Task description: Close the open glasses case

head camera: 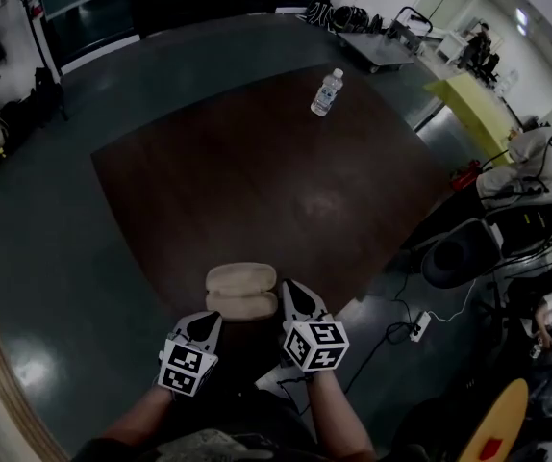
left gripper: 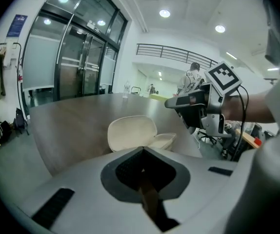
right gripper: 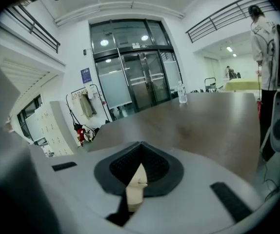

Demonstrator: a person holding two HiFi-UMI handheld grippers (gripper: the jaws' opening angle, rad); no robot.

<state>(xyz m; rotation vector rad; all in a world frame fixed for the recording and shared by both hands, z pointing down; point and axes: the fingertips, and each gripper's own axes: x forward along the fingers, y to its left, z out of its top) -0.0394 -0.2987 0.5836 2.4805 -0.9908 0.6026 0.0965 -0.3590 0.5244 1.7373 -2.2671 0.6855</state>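
Note:
A cream glasses case (head camera: 242, 290) lies open at the near edge of the dark brown table (head camera: 257, 181). In the left gripper view its lid (left gripper: 131, 132) stands up and its base (left gripper: 163, 141) lies to the right. My left gripper (head camera: 202, 325) is shut and sits just short of the case's left end, pointing at it (left gripper: 142, 152). My right gripper (head camera: 295, 298) is shut at the case's right end, hovering above the base (left gripper: 181, 103). A cream sliver of the case shows through the slit under its jaws (right gripper: 140, 152).
A clear water bottle (head camera: 326, 92) stands at the table's far edge, also seen in the right gripper view (right gripper: 182, 92). Office chairs (head camera: 464, 248), cables and a power strip (head camera: 418, 327) lie on the floor to the right. People (head camera: 540, 157) are at the far right.

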